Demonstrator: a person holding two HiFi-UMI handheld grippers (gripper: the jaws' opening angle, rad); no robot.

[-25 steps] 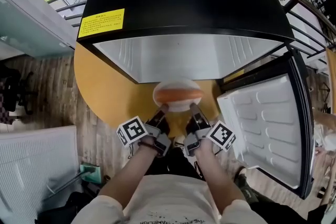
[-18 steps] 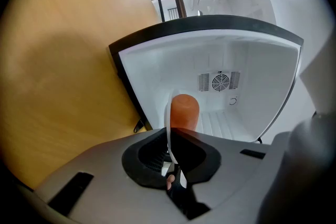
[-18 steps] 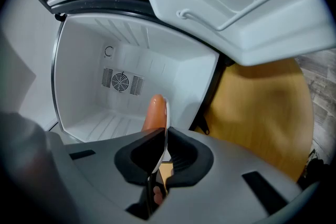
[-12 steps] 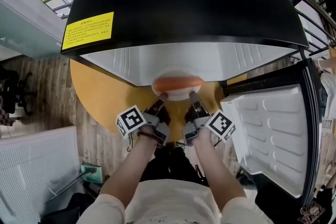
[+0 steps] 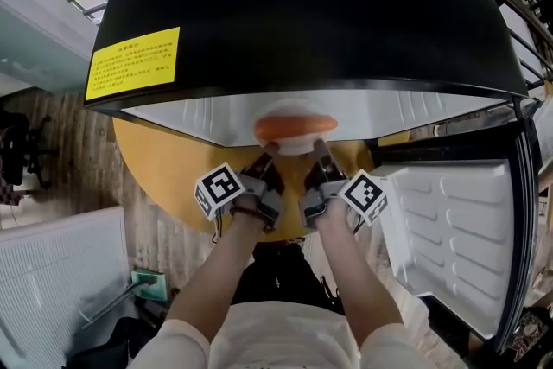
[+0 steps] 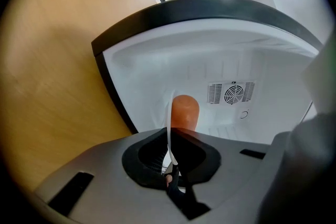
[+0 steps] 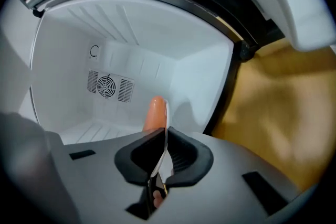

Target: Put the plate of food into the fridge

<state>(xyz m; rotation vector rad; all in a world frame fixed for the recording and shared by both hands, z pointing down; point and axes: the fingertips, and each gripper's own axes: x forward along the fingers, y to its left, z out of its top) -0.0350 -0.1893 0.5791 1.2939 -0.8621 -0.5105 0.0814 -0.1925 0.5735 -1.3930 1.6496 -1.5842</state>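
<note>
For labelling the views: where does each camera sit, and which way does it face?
Head view: on the person's head, looking steeply down on the fridge; both forearms, left gripper and right gripper show.
Left gripper view: on that gripper, facing into the fridge; its jaws clamp the plate of food.
Right gripper view: likewise, from the plate's other side.
Shared: both gripper views show the fan vent.

Round yellow table (image 5: pixel 164 168), perhaps a chair (image 5: pixel 17 147)

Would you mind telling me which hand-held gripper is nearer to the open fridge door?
Right. The right hand-held gripper grips the plate on the side toward the open fridge door; the left hand-held gripper grips its opposite edge, farther from that door.
</note>
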